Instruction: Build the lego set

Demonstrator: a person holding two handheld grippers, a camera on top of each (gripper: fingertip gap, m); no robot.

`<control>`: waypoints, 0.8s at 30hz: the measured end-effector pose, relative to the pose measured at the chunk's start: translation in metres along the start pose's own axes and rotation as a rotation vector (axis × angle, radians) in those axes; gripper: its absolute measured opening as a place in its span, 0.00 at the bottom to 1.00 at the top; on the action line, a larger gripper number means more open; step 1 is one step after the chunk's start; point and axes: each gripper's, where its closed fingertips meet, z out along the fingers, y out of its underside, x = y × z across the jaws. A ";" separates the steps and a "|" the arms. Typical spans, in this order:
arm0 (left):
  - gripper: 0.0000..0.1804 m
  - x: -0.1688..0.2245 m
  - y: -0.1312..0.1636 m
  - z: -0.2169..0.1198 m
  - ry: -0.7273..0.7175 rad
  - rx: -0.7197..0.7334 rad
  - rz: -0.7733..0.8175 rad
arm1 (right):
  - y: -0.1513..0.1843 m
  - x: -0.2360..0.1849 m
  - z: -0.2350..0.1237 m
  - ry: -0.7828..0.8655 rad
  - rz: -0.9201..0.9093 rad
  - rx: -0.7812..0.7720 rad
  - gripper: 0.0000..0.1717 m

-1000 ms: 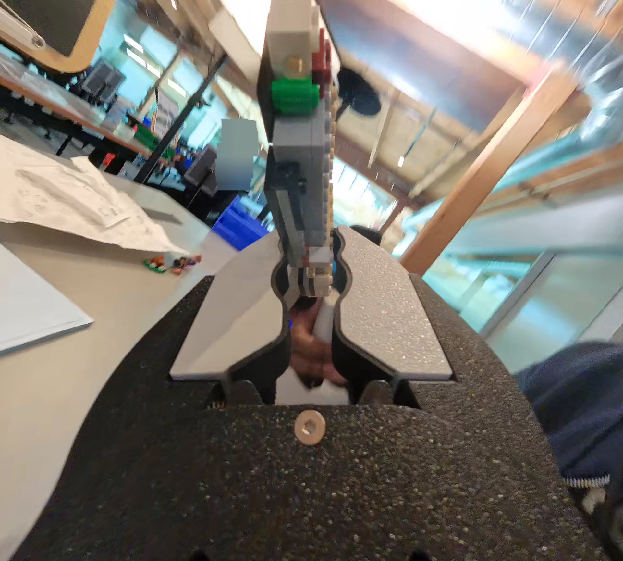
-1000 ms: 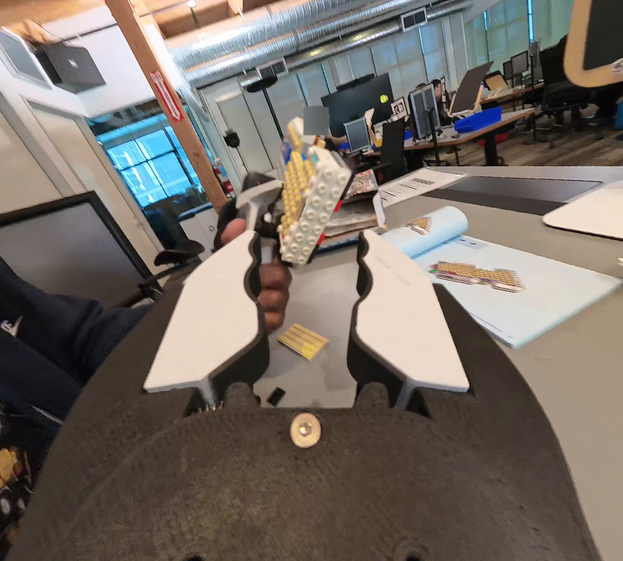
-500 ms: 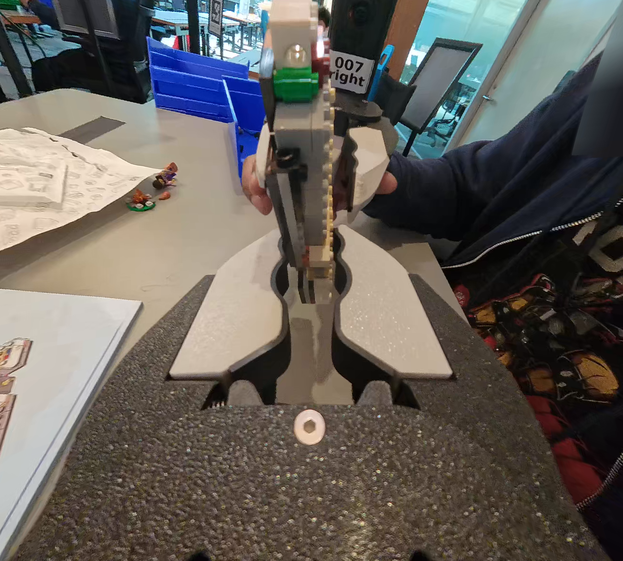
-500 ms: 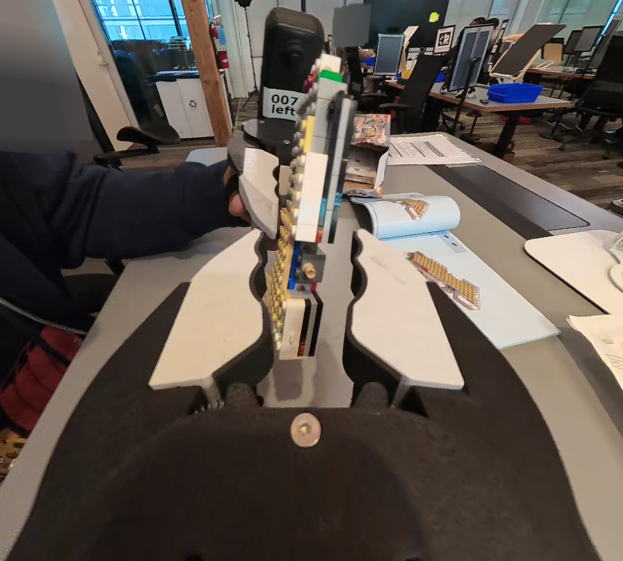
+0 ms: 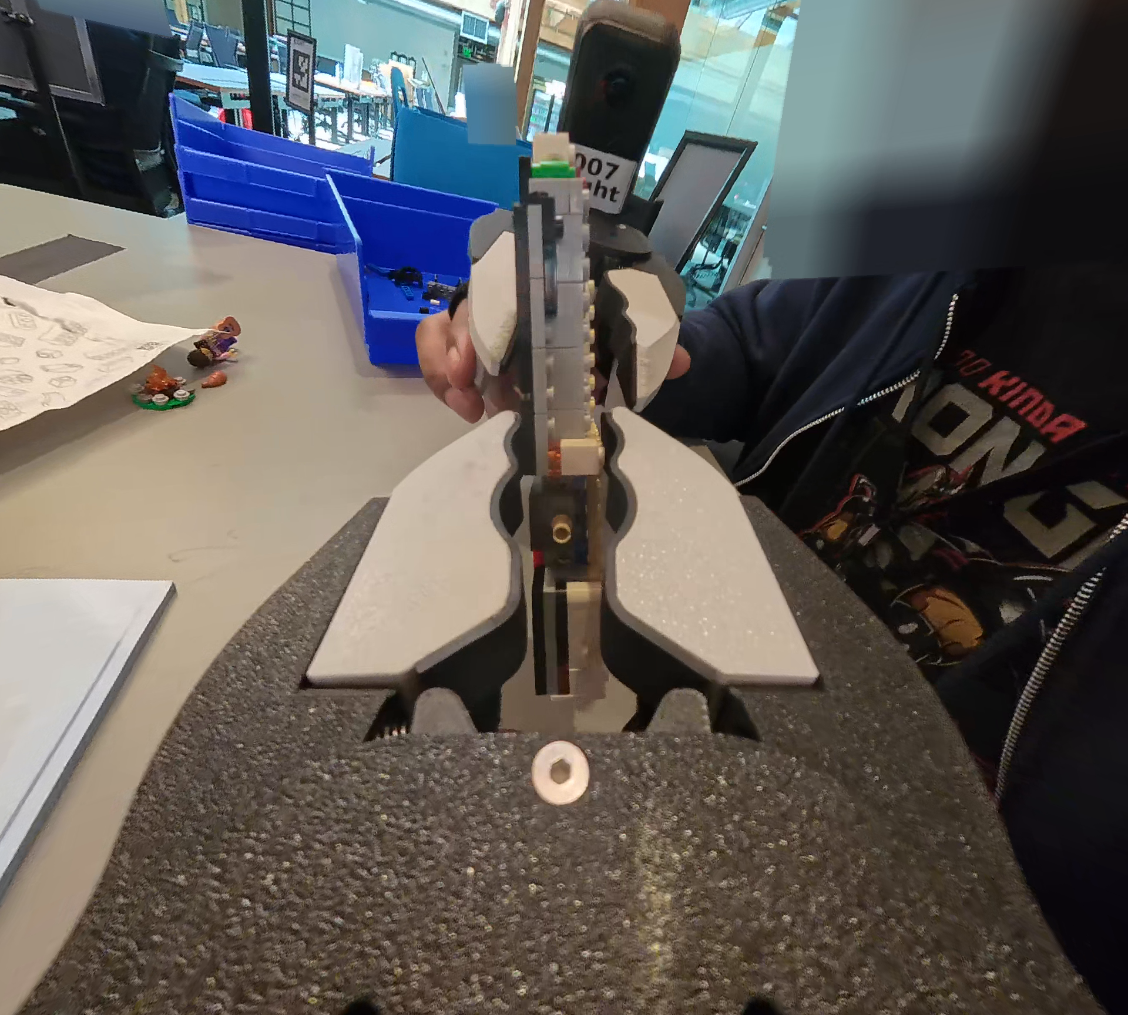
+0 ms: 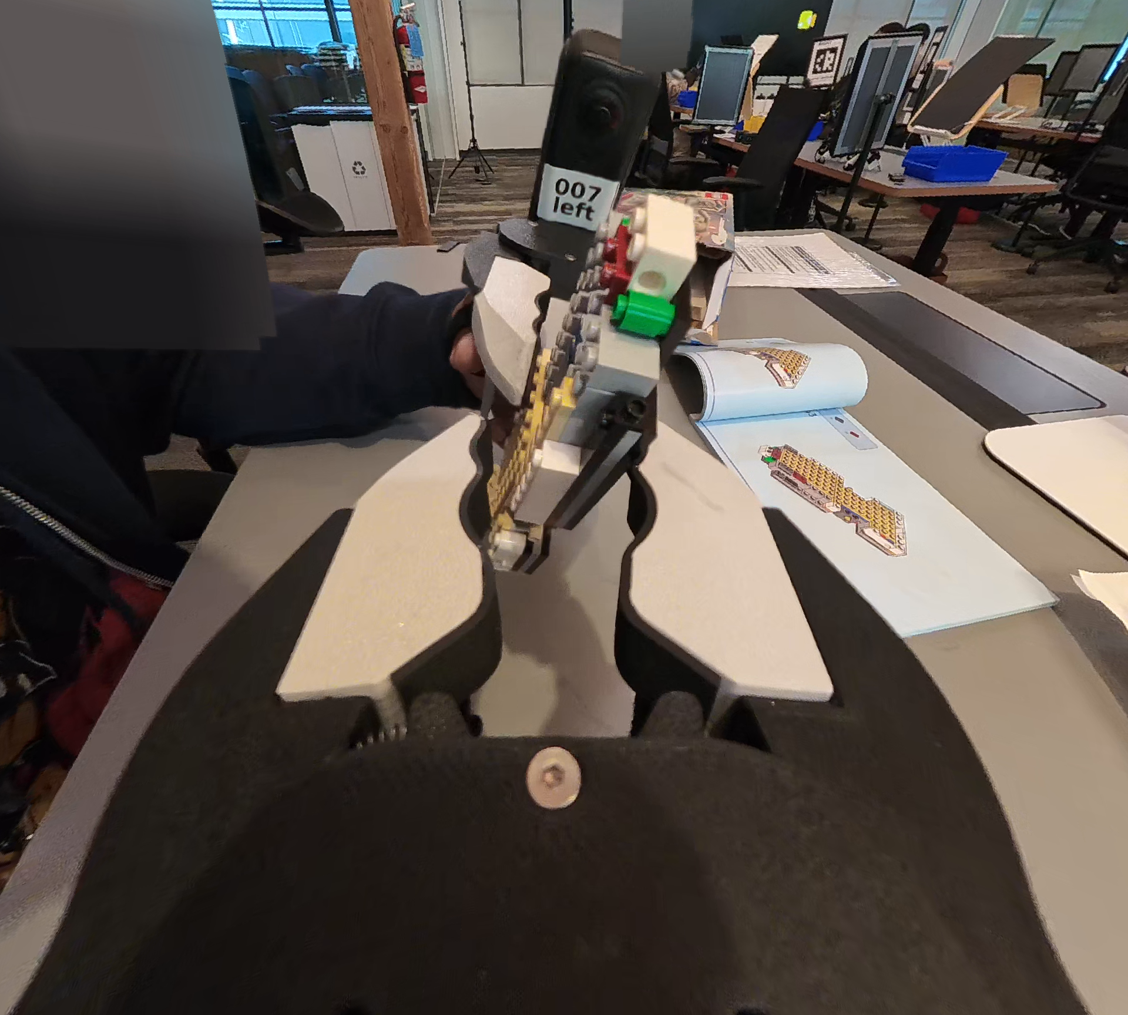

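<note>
Left wrist view shows our left gripper clamped on the brick model above the table's near edge, while the right gripper (jaws parted, unpressed) could knock it askew.

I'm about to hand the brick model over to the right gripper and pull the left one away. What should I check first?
1. Left gripper fingers pressed on the brick model: ok, both sides clamp it.
2. Right gripper fingers closed on the model: not ok; it stands between them with a gap showing on one side.
3. Model lined up with the right fingers: not ok, it sits tilted between them.
4. Model clear of the table: ok, it appears to be held above it.
5. Green brick near the top end firmly seated: cannot tell.
</note>
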 end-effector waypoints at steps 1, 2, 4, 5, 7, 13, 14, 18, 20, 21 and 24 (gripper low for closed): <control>0.13 -0.001 -0.001 0.000 -0.001 0.012 -0.010 | 0.002 0.002 0.000 0.009 0.003 -0.004 0.25; 0.13 -0.003 -0.002 0.000 -0.003 0.025 -0.020 | 0.004 0.003 0.000 0.019 0.007 -0.008 0.25; 0.13 -0.007 -0.007 0.000 -0.018 0.064 -0.045 | 0.008 0.006 0.000 0.037 0.022 -0.018 0.25; 0.13 -0.009 -0.010 -0.001 -0.026 0.091 -0.061 | 0.011 0.010 0.000 0.057 0.036 -0.022 0.26; 0.12 -0.013 -0.017 -0.004 -0.043 0.157 -0.091 | 0.015 0.015 0.000 0.082 0.083 -0.019 0.26; 0.12 -0.026 -0.032 -0.014 -0.093 0.318 -0.182 | 0.013 0.015 0.004 0.070 0.204 0.041 0.25; 0.12 -0.027 -0.031 -0.013 -0.094 0.318 -0.185 | 0.013 0.017 0.004 0.085 0.211 0.046 0.25; 0.12 -0.028 -0.031 -0.009 -0.105 0.335 -0.202 | 0.013 0.019 0.006 0.088 0.257 0.074 0.23; 0.12 -0.029 -0.032 -0.008 -0.101 0.352 -0.217 | 0.014 0.019 0.007 0.084 0.275 0.078 0.22; 0.12 -0.029 -0.032 -0.007 -0.101 0.359 -0.222 | 0.015 0.019 0.008 0.082 0.281 0.077 0.22; 0.12 -0.030 -0.033 -0.006 -0.095 0.384 -0.236 | 0.018 0.019 0.010 0.079 0.297 0.067 0.21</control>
